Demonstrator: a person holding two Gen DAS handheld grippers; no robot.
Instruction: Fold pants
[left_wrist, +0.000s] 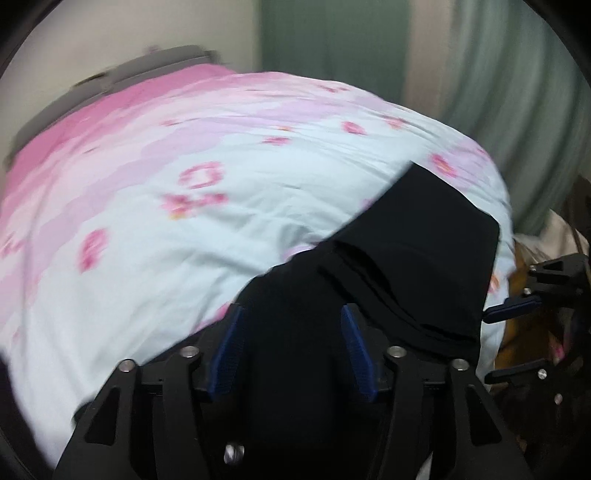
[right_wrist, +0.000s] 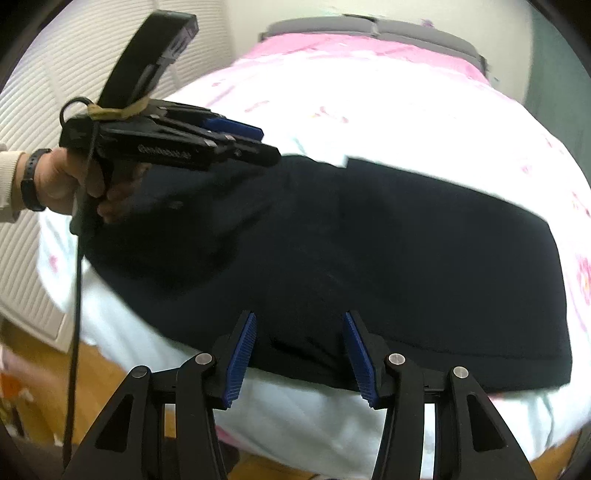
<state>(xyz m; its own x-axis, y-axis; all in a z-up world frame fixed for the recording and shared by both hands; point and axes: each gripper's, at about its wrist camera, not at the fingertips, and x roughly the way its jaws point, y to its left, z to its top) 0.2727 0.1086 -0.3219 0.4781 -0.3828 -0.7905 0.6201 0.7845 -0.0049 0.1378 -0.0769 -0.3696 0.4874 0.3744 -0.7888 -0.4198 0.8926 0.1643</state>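
Note:
Black pants (right_wrist: 351, 266) lie folded across the near edge of the bed. In the left wrist view they (left_wrist: 413, 254) show as a stacked fold ahead and to the right. My left gripper (left_wrist: 293, 314) is open above the pants' left end, with dark cloth below its blue pads (left_wrist: 231, 350). It also shows in the right wrist view (right_wrist: 266, 142), held in a hand at the upper left. My right gripper (right_wrist: 299, 321) is open over the pants' near edge, holding nothing. Its tip (left_wrist: 513, 308) shows at the right in the left wrist view.
The bed carries a pink and pale blue floral cover (left_wrist: 177, 177). A grey headboard (right_wrist: 373, 27) stands at the far end. White slatted doors (right_wrist: 40, 122) are on the left, green curtains (left_wrist: 509, 92) on the right. Wooden floor (right_wrist: 37, 373) lies below the bed's edge.

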